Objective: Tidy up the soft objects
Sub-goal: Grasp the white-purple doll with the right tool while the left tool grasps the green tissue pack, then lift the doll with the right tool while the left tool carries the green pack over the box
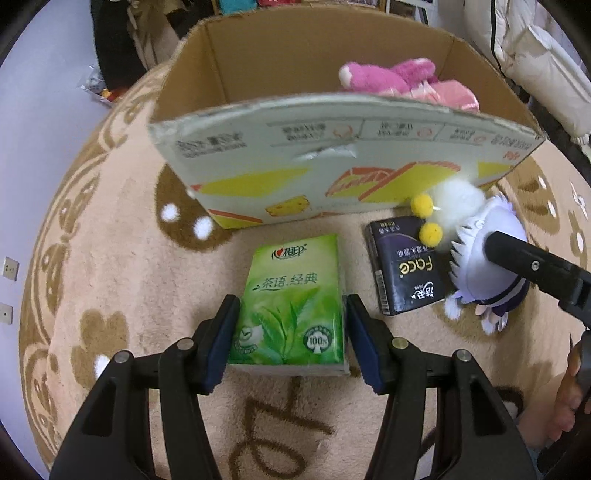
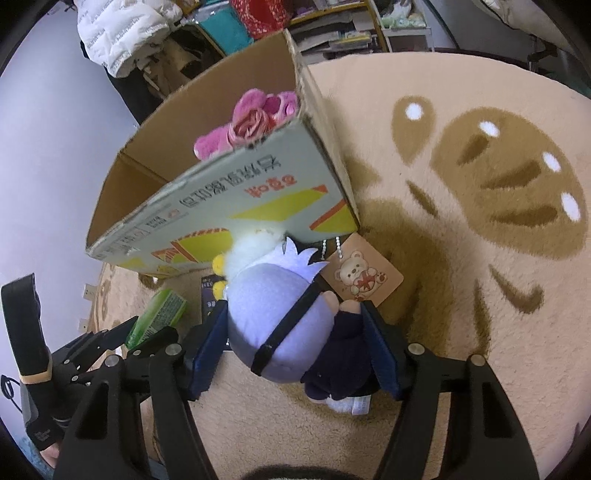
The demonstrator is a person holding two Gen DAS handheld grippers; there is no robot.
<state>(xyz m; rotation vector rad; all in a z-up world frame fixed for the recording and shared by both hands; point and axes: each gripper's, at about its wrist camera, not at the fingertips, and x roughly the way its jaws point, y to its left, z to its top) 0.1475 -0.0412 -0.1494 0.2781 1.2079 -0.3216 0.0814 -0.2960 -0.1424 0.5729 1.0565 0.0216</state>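
Observation:
A green tissue pack [image 1: 290, 308] lies on the rug in front of an open cardboard box [image 1: 332, 173]. My left gripper [image 1: 291, 332] has its blue pads against both sides of the pack. A black tissue pack [image 1: 404, 264] lies to its right. My right gripper [image 2: 295, 339] is shut on a lilac plush doll [image 2: 280, 314] with a paper tag [image 2: 364, 277], beside the box [image 2: 236, 206]. The doll also shows in the left wrist view [image 1: 487, 258]. A pink plush [image 1: 388, 75] and pink packs lie inside the box.
A beige rug with brown patterns [image 2: 480, 221] covers the floor. A white padded jacket [image 1: 535, 55] hangs at the right behind the box. Shelves and clutter [image 2: 332, 22] stand beyond. A white wall [image 1: 22, 184] is at the left.

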